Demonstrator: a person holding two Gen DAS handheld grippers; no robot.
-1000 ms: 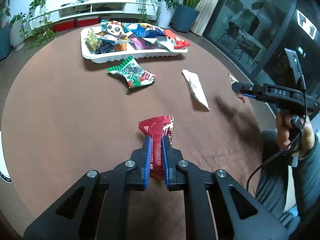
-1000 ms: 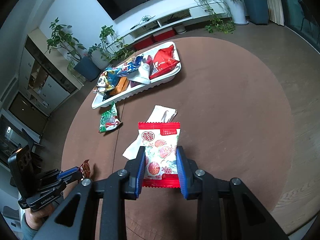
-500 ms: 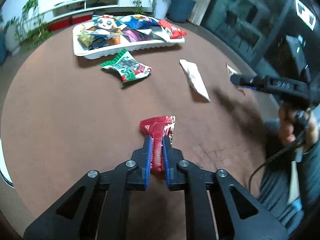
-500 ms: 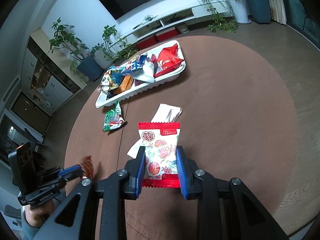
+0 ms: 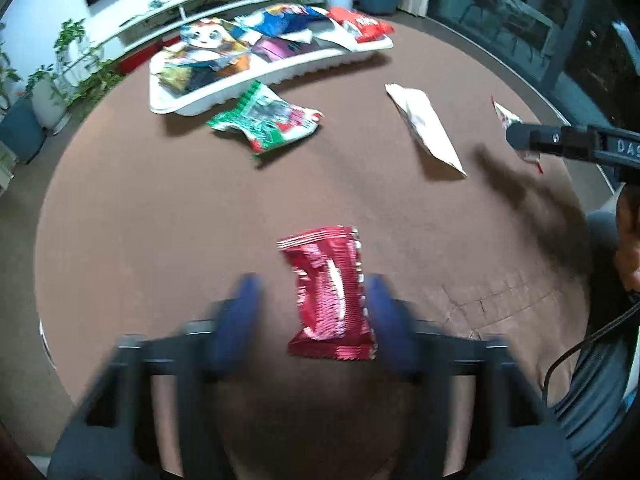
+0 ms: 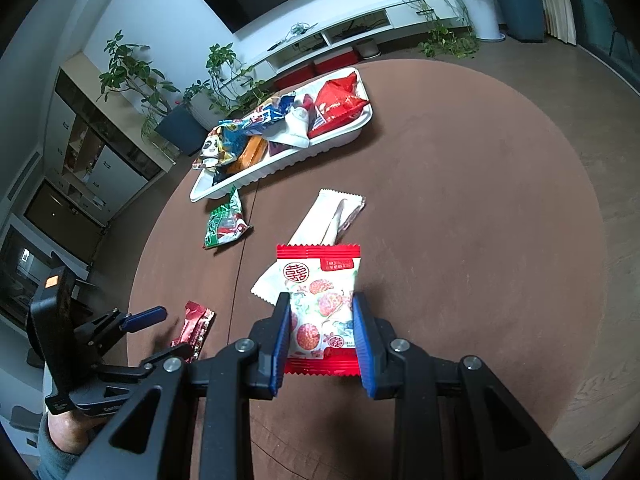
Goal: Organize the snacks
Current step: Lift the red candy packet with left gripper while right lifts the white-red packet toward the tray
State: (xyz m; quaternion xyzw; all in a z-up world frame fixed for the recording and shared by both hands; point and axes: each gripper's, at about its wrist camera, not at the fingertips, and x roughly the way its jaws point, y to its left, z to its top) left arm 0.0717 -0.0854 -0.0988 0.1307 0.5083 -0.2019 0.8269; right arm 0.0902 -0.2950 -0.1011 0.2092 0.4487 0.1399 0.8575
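My left gripper (image 5: 316, 304) is open, its blue fingers blurred on either side of a crinkled red snack pack (image 5: 330, 294) that lies on the brown round table (image 5: 160, 220); the pack also shows in the right wrist view (image 6: 195, 330). My right gripper (image 6: 322, 330) is shut on a white and red fruit-print snack pack (image 6: 322, 304), held above the table. A white tray (image 5: 280, 70) full of snack packs sits at the far side, also in the right wrist view (image 6: 280, 160).
A green snack pack (image 5: 266, 122) lies just in front of the tray. A white pack (image 5: 426, 124) lies on the table at mid right, under the held pack in the right wrist view (image 6: 324, 224). Plants, a TV console and cabinets ring the table.
My left gripper has opened and let go of the red pack, which now lies on the table. The right gripper keeps its pack and has shifted slightly.
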